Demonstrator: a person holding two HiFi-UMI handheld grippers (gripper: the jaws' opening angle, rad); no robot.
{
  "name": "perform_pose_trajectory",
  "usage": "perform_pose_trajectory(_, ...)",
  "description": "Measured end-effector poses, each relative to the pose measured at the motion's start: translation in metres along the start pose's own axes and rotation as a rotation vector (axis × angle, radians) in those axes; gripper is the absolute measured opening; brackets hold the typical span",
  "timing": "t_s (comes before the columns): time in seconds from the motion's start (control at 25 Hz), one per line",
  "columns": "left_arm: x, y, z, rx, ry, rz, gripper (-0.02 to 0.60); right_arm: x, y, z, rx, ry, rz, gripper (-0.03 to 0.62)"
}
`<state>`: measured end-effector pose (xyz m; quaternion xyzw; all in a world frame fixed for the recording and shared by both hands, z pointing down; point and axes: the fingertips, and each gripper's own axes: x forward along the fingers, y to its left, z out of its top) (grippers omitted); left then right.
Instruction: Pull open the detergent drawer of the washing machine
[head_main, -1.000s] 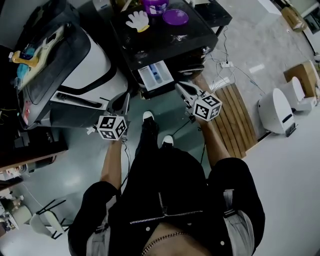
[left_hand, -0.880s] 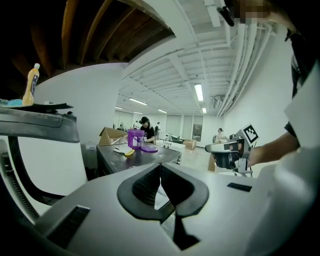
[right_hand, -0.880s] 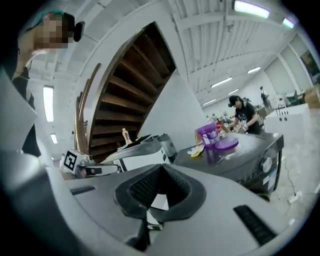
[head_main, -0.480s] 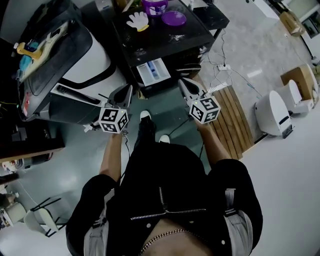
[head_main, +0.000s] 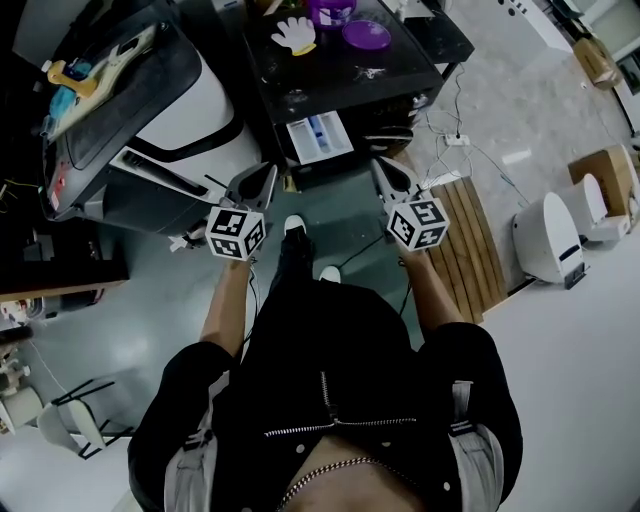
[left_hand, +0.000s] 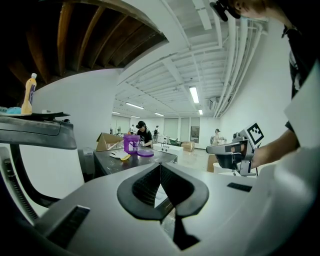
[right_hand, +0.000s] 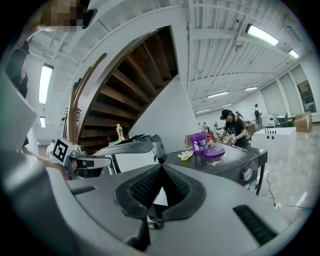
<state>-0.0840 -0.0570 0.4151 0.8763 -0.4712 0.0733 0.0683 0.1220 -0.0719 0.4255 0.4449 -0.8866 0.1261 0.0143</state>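
Currently the detergent drawer (head_main: 320, 137) stands pulled out from the near front face of the washing machine (head_main: 350, 75), so its white tray and blue compartment are exposed from above. The left gripper (head_main: 268, 175) and the right gripper (head_main: 384, 168) are held in the air just near of the drawer, one at each side, and both point toward the machine. Neither gripper is seen touching the drawer or the machine. The left gripper view shows its jaws closed pad against pad with nothing between them. The right gripper view shows the same condition, jaws together and empty. On the far part of the machine's top lie a white glove (head_main: 296, 33), a purple cup (head_main: 330, 10) and a purple lid (head_main: 366, 35). A white and black appliance (head_main: 190, 110) stands to the left of the machine and carries a yellow bottle (left_hand: 30, 92). A wooden pallet (head_main: 465, 240) lies on the floor to the right. The person's shoes (head_main: 295, 230) rest on the floor between the two grippers.
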Motion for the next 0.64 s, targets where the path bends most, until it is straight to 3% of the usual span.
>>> perform_pose_trajectory(0.64,0.01,0.004,-0.001,-0.002,0.01,-0.024,0.02,0.009,-0.001,-0.005,0.004,0.015,-0.01,0.005)
